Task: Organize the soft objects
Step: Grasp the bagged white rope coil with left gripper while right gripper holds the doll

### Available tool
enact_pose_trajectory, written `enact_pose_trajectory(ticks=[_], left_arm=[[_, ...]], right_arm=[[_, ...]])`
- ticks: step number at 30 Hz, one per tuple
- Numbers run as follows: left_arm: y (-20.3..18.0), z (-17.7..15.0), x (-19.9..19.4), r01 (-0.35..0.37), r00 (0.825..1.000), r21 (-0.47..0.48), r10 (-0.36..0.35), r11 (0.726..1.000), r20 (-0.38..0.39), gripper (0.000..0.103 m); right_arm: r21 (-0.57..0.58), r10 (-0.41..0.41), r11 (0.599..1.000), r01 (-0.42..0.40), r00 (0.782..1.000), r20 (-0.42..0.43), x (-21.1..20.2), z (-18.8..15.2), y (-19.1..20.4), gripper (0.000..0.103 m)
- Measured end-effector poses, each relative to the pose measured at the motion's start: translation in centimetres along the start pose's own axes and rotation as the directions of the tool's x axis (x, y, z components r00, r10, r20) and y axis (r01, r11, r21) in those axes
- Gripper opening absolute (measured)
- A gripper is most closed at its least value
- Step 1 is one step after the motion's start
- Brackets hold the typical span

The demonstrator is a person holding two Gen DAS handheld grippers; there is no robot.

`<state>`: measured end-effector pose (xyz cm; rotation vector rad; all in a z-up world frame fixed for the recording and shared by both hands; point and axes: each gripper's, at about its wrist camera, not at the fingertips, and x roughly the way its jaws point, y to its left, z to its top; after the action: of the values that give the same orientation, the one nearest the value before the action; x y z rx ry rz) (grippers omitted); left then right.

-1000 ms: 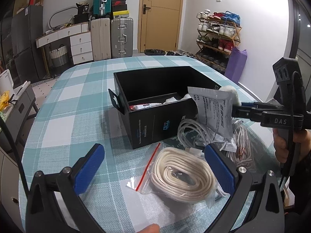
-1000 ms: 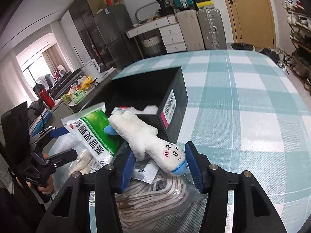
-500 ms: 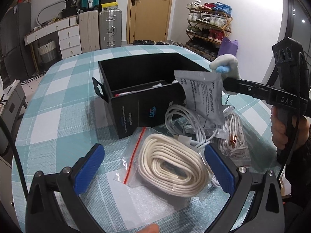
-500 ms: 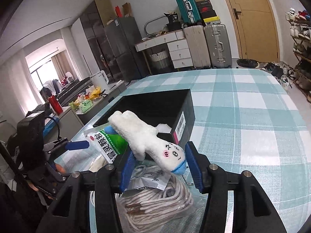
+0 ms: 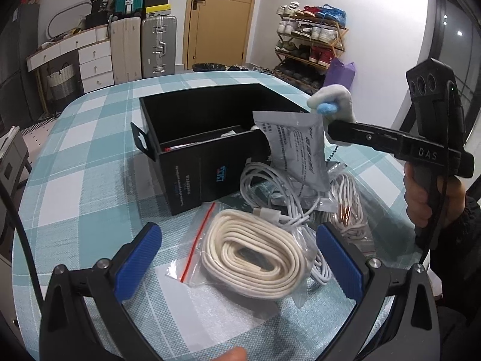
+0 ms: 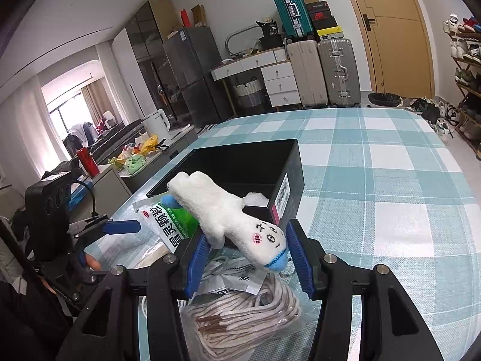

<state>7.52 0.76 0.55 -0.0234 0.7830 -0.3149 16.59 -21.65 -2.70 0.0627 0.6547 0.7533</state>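
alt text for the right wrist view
The right gripper clamps a white plush toy and a green sachet near an open black box on a checked tablecloth.

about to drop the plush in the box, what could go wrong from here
The right gripper grips only the head of the white plush toy, so the body could snag the black box rim. The foil packet seems caught alongside and may fall in too. The left gripper hovers open over the bagged rope, close to the tangled white cable.
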Motion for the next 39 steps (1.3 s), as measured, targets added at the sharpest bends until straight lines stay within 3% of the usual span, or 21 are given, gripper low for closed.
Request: enact_pose_trajectory(ticks=[8, 14, 18, 24, 33, 39], left_arm=[[0.3, -0.4, 1.7, -0.030, 0.997, -0.022, 0.028, 0.999, -0.068, 0.103], [1.1, -0.5, 2.1, 0.014, 0.996, -0.080, -0.021, 0.997, -0.088, 0.103], [1.8, -0.4, 1.5, -0.006, 0.997, -0.095, -0.001, 0.995, -0.072, 0.103], [2.2, -0.7, 2.2, -0.022, 0.994, -0.136, 0.007, 0.991, -0.111, 0.103], [1.9, -1.0, 2.4, -0.068, 0.984, -0.078, 0.054, 0.995, -0.170, 0.103], [1.7, -0.9, 2.5, -0.071, 0.985, -0.069, 0.059, 0.995, -0.165, 0.103]], right_arm=[[-0.004, 0.003, 1.000, -0.003, 1.000, -0.001, 0.1, 0.0, 0.2, 0.052], [-0.003, 0.005, 1.000, -0.005, 1.000, -0.001, 0.0, 0.0, 0.4, 0.052], [-0.002, 0.004, 1.000, -0.004, 1.000, -0.001, 0.1, 0.0, 0.5, 0.052], [-0.005, 0.007, 1.000, -0.007, 1.000, -0.002, 0.1, 0.1, 0.6, 0.052], [-0.006, 0.007, 1.000, -0.007, 1.000, -0.001, 0.1, 0.1, 0.7, 0.052], [-0.005, 0.007, 1.000, -0.007, 1.000, -0.002, 0.1, 0.1, 0.6, 0.052]])
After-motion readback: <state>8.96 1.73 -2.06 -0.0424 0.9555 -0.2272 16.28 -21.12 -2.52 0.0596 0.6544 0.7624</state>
